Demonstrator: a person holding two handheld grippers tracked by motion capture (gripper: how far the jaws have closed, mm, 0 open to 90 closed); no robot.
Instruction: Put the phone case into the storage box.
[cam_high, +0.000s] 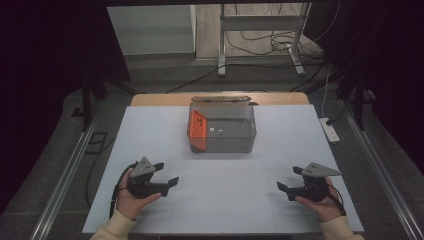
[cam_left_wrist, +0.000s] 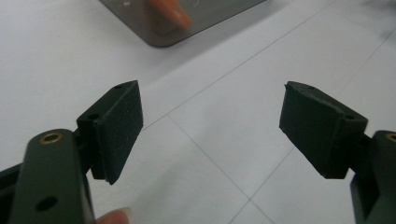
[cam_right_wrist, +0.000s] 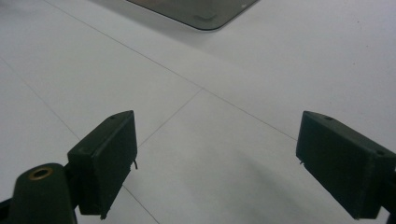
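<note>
Both tools sit low over the white surface (cam_high: 225, 200), well apart. The left tool (cam_high: 167, 174) gapes wide and holds nothing; so does the right tool (cam_high: 290, 179). Beyond them, mid-surface, a clear bin (cam_high: 222, 127) holds an orange card (cam_high: 196, 127) leaning on its left wall.

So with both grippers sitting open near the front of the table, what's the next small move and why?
Probably bring the left gripper forward toward the clear bin, aiming at the orange piece leaning against its left wall. Both it and the right gripper are open and hold nothing, and the orange piece sits on the left gripper's side.
</note>
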